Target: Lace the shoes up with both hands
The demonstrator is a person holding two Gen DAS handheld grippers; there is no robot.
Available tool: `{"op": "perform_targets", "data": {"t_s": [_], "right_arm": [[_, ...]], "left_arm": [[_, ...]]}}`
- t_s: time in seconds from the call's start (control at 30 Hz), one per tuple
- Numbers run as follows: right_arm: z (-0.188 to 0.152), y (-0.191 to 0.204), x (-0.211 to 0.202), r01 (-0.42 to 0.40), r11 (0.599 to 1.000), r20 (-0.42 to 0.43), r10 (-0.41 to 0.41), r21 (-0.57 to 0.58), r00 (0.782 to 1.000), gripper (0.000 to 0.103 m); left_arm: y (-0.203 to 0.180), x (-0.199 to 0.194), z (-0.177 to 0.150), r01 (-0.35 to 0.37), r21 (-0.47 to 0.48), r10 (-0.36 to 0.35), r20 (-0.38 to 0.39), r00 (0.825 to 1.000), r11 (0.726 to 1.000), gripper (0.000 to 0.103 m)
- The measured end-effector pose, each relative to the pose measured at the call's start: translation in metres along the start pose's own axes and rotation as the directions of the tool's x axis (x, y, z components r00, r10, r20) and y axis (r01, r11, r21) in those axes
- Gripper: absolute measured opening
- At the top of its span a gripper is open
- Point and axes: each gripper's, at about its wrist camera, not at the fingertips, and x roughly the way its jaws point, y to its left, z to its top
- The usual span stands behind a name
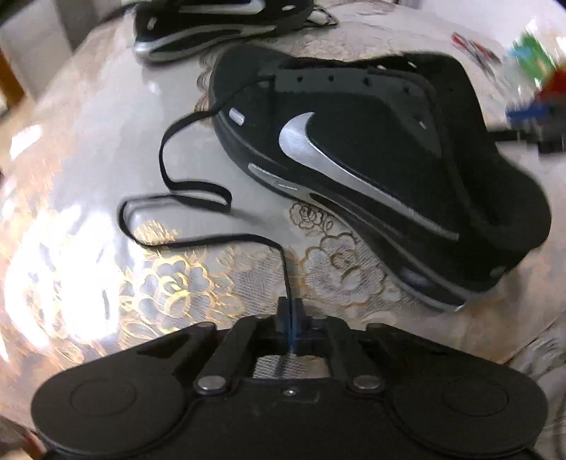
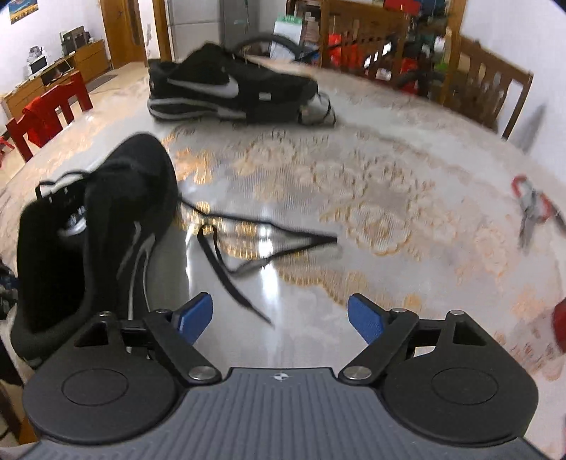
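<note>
A black sneaker with a silver swoosh (image 1: 371,166) lies on the table, tilted, toe to the left. Its black lace (image 1: 169,198) runs from the toe end in loops across the cloth to my left gripper (image 1: 290,311), which is shut on the lace end. In the right wrist view the same sneaker (image 2: 95,240) stands at the left, heel toward me, and its other lace end (image 2: 233,279) lies loose on the table. My right gripper (image 2: 279,318) is open and empty, just behind that lace tip.
A second black sneaker (image 1: 212,28) (image 2: 230,92) lies at the far side of the table. The floral tablecloth (image 2: 389,212) covers the table. Keys with a red tag (image 2: 530,208) lie at the right. Wooden chairs (image 2: 488,92) stand behind the table.
</note>
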Motion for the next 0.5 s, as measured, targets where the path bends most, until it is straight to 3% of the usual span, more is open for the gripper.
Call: {"op": "perform_targets", "data": {"t_s": [0.1,0.27,0.33,0.5], "right_arm": [[-0.005,-0.007,0.007,-0.020,1.000,-0.034,0.020,-0.003,0.999,0.086],[-0.009,-0.009,0.027,-0.041,0.995,-0.102,0.032,-0.088,0.994,0.085],[-0.010,-0.009,0.039,-0.071,0.991,-0.141,0.054,-0.116,0.989,0.077],[0.001,-0.007,0.048,-0.154,0.979,-0.095,0.142,-0.132,0.985,0.075]], "left_arm": [[0.013,-0.005,0.001,0.037,-0.108,-0.038,-0.015,0.999,0.993,0.000],[0.032,-0.054,0.005,0.084,-0.287,-0.063,0.082,0.995,0.954,0.000],[0.031,-0.079,0.010,0.098,-0.309,-0.061,0.129,0.990,0.946,0.000],[0.014,-0.119,0.031,0.129,-0.304,-0.068,0.205,0.976,0.944,0.001]]}}
